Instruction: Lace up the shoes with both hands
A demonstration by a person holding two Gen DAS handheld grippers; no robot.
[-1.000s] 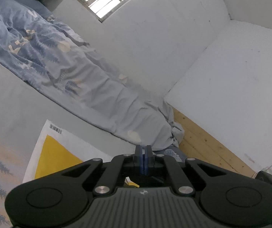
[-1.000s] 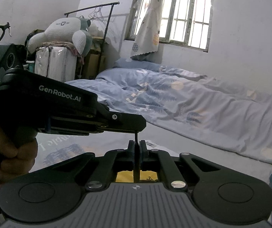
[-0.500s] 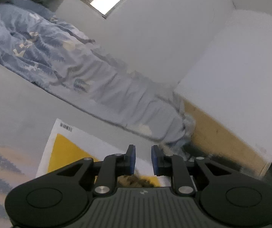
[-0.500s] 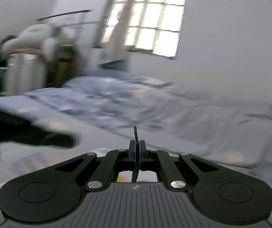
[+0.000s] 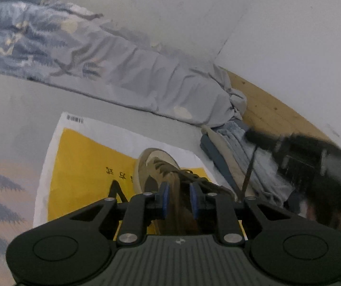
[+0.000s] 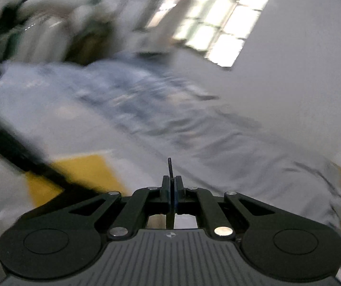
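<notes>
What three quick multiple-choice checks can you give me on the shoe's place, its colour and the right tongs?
1. Where is the shoe?
A. in a box
B. on the yellow sheet
C. on a chair

2. What colour is the shoe?
A. tan
B. red
C. green

3. The right tongs are:
A. wide open
B. shut on nothing
C. shut on the lace

Answers:
1 B: in the left wrist view the shoe sits on the yellow sheet.
2 A: its upper is tan with darker brown parts.
3 C: in the right wrist view the pads meet, and the dark lace end sticks up from between them.
</notes>
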